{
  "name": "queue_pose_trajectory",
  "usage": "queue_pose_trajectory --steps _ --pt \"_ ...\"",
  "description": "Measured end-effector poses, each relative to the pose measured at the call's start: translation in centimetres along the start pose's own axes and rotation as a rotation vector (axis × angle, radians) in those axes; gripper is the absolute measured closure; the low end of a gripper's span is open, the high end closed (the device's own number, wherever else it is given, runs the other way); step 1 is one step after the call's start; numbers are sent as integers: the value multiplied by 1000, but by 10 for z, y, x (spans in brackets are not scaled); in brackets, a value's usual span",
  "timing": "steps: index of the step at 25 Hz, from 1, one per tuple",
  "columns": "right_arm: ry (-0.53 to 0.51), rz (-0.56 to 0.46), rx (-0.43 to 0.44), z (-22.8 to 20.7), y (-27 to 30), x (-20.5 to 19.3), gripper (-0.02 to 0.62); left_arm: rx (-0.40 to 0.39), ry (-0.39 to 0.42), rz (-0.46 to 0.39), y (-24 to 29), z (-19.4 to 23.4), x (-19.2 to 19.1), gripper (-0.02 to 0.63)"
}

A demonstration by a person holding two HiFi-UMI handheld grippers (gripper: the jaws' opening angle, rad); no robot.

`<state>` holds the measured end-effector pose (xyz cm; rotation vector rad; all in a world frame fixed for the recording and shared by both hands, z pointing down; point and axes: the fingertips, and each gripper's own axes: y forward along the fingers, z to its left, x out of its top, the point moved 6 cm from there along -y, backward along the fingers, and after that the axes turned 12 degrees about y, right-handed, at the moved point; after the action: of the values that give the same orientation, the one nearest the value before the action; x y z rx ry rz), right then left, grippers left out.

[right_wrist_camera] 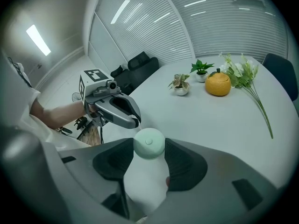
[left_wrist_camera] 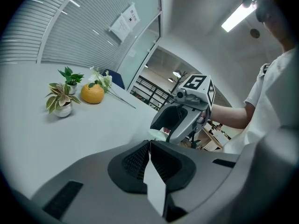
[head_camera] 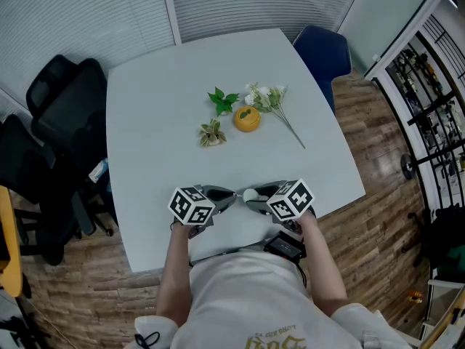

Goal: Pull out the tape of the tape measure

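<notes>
Right gripper (right_wrist_camera: 149, 153) has its jaws spread wide, clamped round the tape measure (right_wrist_camera: 148, 143) at the near edge of the bench (head_camera: 182, 100), anchoring the case. Left gripper (left_wrist_camera: 149, 146) faces it close, jaws pinched tight on the tape (left_wrist_camera: 156, 190), ready to draw away.

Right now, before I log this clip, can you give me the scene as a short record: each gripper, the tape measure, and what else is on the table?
left gripper: shut on the end of the tape
right gripper: shut on the tape measure, a round pale green case
tape out: only a short stretch; the grippers are close together
place: over the near edge of the white table
other items: orange ornament, two potted plants, flower sprig, all farther back
</notes>
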<state>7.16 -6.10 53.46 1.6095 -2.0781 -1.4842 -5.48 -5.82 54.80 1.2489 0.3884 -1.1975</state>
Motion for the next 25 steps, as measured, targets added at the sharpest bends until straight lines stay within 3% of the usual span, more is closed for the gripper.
queue_pose_trajectory --steps 25 --pt "35 25 -30 -13 -6 -7 370 20 -31 7 -11 9 -10 592"
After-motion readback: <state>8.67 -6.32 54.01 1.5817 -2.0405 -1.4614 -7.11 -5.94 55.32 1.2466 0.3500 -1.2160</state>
